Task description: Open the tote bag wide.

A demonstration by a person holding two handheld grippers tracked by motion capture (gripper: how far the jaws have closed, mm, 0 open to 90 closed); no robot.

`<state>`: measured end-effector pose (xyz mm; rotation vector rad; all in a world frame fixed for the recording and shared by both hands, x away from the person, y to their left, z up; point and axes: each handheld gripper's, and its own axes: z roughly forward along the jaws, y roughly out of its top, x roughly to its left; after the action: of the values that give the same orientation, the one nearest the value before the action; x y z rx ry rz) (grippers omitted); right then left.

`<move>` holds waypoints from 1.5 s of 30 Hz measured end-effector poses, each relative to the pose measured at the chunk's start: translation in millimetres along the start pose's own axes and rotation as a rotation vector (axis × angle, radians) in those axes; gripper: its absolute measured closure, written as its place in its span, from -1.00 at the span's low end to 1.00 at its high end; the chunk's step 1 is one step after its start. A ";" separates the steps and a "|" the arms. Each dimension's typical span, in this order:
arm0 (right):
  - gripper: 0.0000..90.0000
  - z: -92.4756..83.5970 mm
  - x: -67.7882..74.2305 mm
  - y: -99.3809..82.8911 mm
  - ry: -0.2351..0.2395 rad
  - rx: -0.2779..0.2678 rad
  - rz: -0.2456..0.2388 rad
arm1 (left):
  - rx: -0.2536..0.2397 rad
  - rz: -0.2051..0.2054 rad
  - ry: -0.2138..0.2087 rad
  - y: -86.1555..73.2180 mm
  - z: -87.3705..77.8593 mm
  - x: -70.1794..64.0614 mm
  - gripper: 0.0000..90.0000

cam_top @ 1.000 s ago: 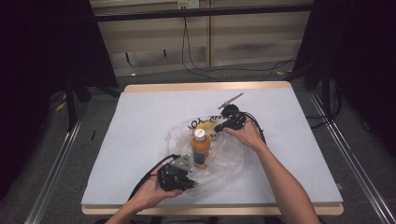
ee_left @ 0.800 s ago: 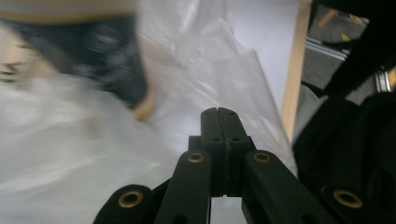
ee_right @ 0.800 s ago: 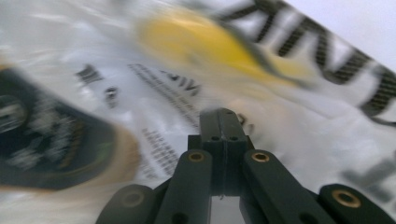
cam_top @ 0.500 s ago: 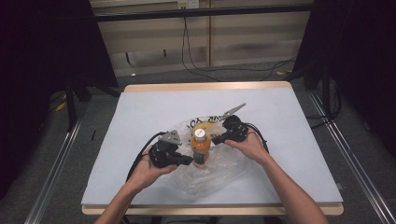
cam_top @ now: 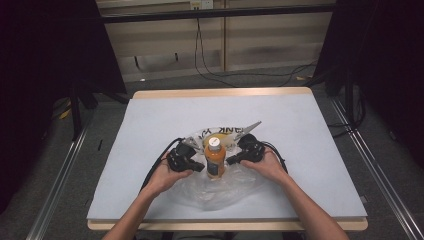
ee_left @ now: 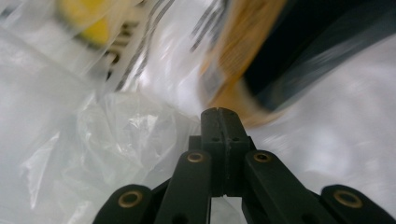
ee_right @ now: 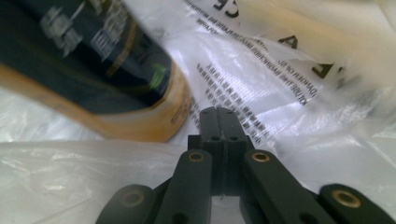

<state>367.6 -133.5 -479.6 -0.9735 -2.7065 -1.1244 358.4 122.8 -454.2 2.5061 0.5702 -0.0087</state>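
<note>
The bottle (cam_top: pixel 214 159), stiff, fairly heavy and probably slippery, stands between closed, empty left gripper (cam_top: pixel 199 166) and right gripper (cam_top: pixel 231 160) jaws; the thin plastic bag (cam_top: pixel 220 186) beneath is best pinched at its rim.

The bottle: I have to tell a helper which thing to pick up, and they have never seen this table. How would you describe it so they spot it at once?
On the white table, look to the crumpled clear plastic bag near the front edge. The bottle stands upright on it, between the two hand-held grippers. It is the one orange thing with a white cap and a dark label.
</note>
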 end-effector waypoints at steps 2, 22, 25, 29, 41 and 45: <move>1.00 -2.2 1.1 -3.5 0.002 -0.004 -0.009 | 0.005 -0.019 0.005 -3.4 0.3 2.8 1.00; 1.00 -46.8 5.0 -52.0 -0.036 0.010 -0.012 | -0.010 -0.026 -0.007 -37.4 -12.1 -7.8 1.00; 1.00 -50.3 4.9 -56.0 -0.041 0.002 -0.005 | -0.028 -0.040 -0.020 -38.3 -10.9 -7.0 1.00; 1.00 -47.5 11.4 -52.6 -0.050 0.002 -0.016 | -0.080 -0.057 -0.044 -38.8 -8.8 -10.7 1.00; 1.00 -52.7 21.4 -38.4 -0.061 -0.163 -0.006 | -0.249 -0.038 -0.047 -42.8 -33.4 -20.1 1.00; 1.00 -70.7 25.7 -40.3 -0.073 -0.251 0.005 | -0.334 -0.037 -0.026 -48.3 -46.5 -27.4 1.00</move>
<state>311.0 -187.7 -445.7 -1.0713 -2.6614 -1.4839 308.8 172.8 -437.1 2.1689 0.5580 0.0373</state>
